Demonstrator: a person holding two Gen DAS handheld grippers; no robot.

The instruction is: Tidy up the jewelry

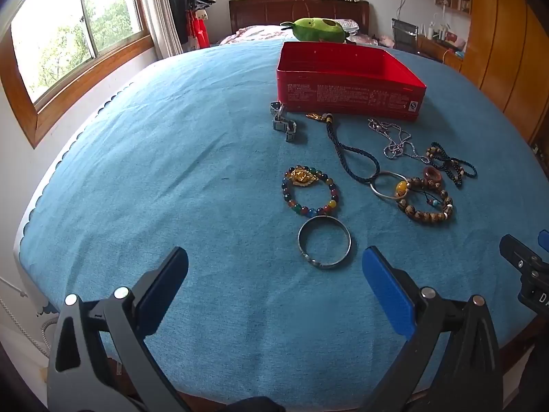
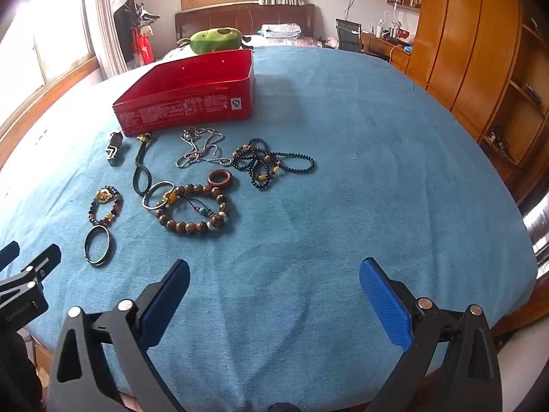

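Note:
An open red tin box (image 1: 350, 94) (image 2: 185, 108) stands on the blue cloth. In front of it lie several jewelry pieces: a metal bangle (image 1: 324, 246) (image 2: 98, 245), a coloured bead bracelet with a gold charm (image 1: 310, 190) (image 2: 104, 206), a brown wooden bead bracelet (image 1: 425, 199) (image 2: 194, 211), a silver ring on a dark cord (image 1: 387, 183) (image 2: 158, 195), a silver chain (image 1: 398, 140) (image 2: 200, 151), dark bead strings (image 1: 453, 163) (image 2: 271, 164), a metal link band (image 1: 283, 122) (image 2: 115, 149). My left gripper (image 1: 274, 271) is open, just short of the bangle. My right gripper (image 2: 274, 281) is open and empty over bare cloth.
The blue cloth (image 2: 360, 178) covers a table. A green plush toy (image 1: 315, 29) lies behind the box. Windows (image 1: 79, 34) are at the left, wooden wardrobes (image 2: 473, 68) at the right, a bed and desk at the back.

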